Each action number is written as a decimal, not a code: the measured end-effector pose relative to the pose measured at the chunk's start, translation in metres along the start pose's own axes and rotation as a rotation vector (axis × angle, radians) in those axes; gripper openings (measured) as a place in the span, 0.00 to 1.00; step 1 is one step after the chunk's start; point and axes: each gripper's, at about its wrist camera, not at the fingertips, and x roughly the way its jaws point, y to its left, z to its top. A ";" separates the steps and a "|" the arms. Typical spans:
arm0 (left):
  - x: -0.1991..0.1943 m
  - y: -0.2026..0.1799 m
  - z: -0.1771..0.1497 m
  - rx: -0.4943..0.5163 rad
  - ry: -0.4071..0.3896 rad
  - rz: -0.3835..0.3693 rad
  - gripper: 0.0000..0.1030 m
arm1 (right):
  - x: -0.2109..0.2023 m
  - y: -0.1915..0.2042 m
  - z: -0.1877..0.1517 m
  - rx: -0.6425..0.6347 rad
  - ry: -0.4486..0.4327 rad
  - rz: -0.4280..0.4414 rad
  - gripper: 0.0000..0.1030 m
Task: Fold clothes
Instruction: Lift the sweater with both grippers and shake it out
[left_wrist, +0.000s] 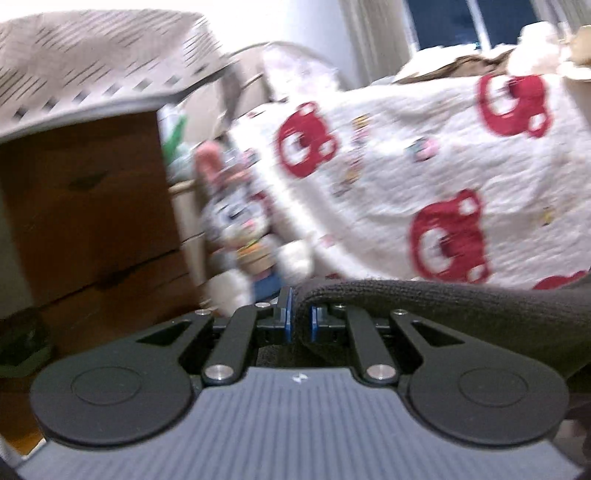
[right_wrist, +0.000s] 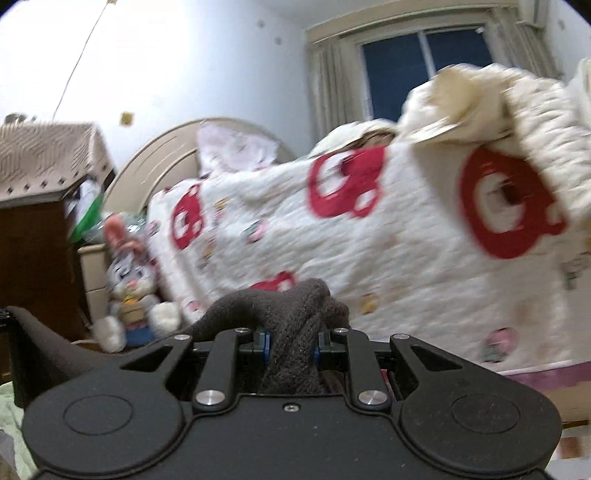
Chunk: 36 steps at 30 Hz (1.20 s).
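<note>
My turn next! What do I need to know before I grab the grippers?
Left gripper: shut on an edge of the dark grey knit garment.
Right gripper: shut on a bunched part of the same garment.
The garment is held up between both, in front of the bed's white quilt with red prints.
Done: picked up. No neat fold shows yet.
Left: lay it flat, fold it.

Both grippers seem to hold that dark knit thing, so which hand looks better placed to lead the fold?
Probably the left gripper: it pinches a thin edge of the dark knit garment, easy to carry over. The right gripper clamps a thick bunched wad.
</note>
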 end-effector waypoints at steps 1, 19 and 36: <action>-0.003 -0.012 0.005 0.004 -0.006 -0.021 0.08 | -0.011 -0.010 0.002 -0.006 -0.008 -0.015 0.21; -0.050 -0.123 0.063 -0.044 -0.087 -0.258 0.08 | -0.072 -0.142 0.000 -0.004 0.134 -0.167 0.21; 0.177 -0.178 -0.109 0.082 0.399 -0.384 0.08 | 0.059 -0.210 -0.126 0.144 0.614 -0.397 0.56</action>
